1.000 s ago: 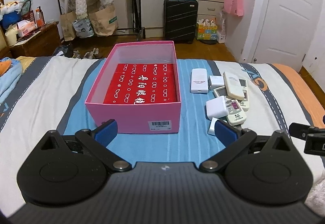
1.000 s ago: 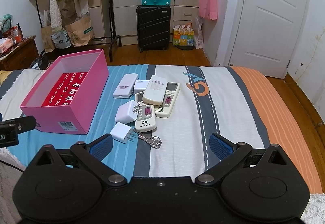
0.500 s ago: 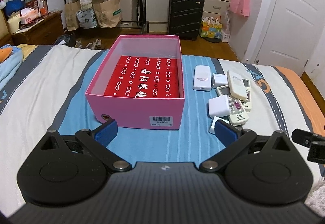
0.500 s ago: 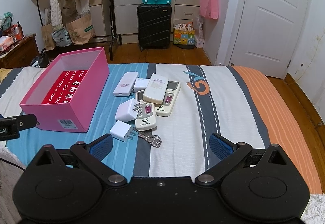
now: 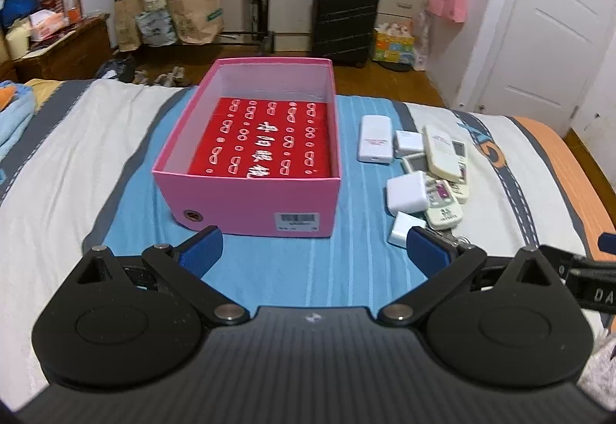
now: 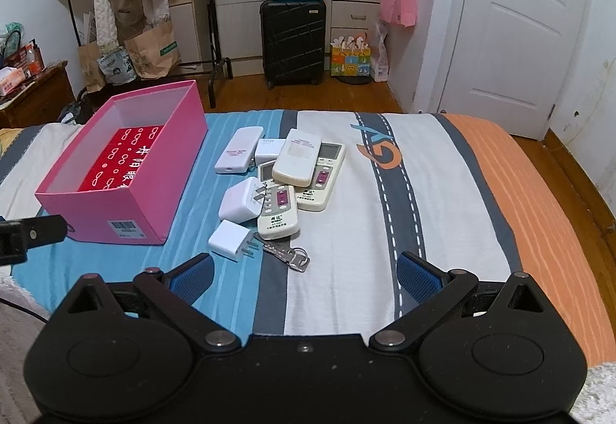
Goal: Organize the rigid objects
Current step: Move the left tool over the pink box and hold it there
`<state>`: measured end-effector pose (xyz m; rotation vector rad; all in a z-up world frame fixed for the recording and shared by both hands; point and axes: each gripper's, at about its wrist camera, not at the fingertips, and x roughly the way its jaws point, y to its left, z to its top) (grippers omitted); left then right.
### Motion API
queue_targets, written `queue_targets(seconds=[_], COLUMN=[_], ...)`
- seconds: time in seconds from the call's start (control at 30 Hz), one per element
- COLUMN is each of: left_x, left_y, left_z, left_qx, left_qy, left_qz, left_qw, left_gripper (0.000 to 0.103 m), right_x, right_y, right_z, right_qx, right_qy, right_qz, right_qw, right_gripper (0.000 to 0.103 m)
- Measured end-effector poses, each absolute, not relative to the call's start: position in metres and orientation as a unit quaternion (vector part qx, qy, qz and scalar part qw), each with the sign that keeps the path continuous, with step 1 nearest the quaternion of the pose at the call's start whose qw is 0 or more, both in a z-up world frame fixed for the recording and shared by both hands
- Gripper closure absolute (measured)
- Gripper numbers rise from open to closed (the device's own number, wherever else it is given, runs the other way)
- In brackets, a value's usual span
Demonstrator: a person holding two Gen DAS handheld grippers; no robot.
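An open pink box [image 5: 250, 204] [image 6: 127, 208] with a red printed lining sits on the bed. Right of it lies a pile: a white power bank [image 6: 239, 150] [image 5: 374, 139], three remote controls [image 6: 278, 208] [image 5: 442, 151], white plug chargers [image 6: 239, 201] [image 6: 228, 241] [image 5: 406, 192] and a set of keys [image 6: 287, 254]. My left gripper [image 5: 313, 252] is open just short of the box's near wall, holding nothing. My right gripper [image 6: 304, 276] is open, empty, a little short of the keys and the small charger.
The striped bedspread [image 6: 423, 193] stretches to the right of the pile. Beyond the bed stand a black suitcase [image 6: 293, 41], a white door [image 6: 512, 31], a clothes rack with paper bags [image 6: 150, 50] and a wooden side table [image 5: 65, 50] at left.
The left gripper's view has risen and tilted down, looking more into the box. The right gripper has eased slightly toward the pile. Both stay open; no object moved.
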<state>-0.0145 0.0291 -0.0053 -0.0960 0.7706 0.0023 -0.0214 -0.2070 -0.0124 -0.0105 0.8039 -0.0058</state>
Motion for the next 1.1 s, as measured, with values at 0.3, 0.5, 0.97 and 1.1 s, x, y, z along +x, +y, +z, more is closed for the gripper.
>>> queue_targets(seconds=[0.3, 0.5, 0.97, 1.1], left_x=[-0.018, -0.025, 0.113, 0.157], left_y=[0.031, 0.040, 0.085, 0.104], left_z=[0.007, 0.042, 0.085, 0.070], left_qx=[-0.040, -0.041, -0.028, 0.007], left_qy=[0.371, 0.326, 0.348, 0.360], left_qz=[-0.005, -0.071, -0.095, -0.065], left_qw=[0.928, 0.942, 0.932, 0.931], left_gripper=[0.003, 0.003, 0.003, 0.003], right_x=[-0.027, -0.019, 0.070, 0.086], right_y=[-0.214, -0.220, -0.192, -0.181], right_z=[-0.007, 0.018, 0.031, 0.027], right_qx=[0.036, 0.046, 0.032, 0.001], right_qy=[0.302, 0.258, 0.327, 0.332], right_qz=[0.042, 0.117, 0.198, 0.222], right_qw=[0.952, 0.958, 0.923, 0.917], right_gripper=[0.001, 0.001, 0.015, 0.016])
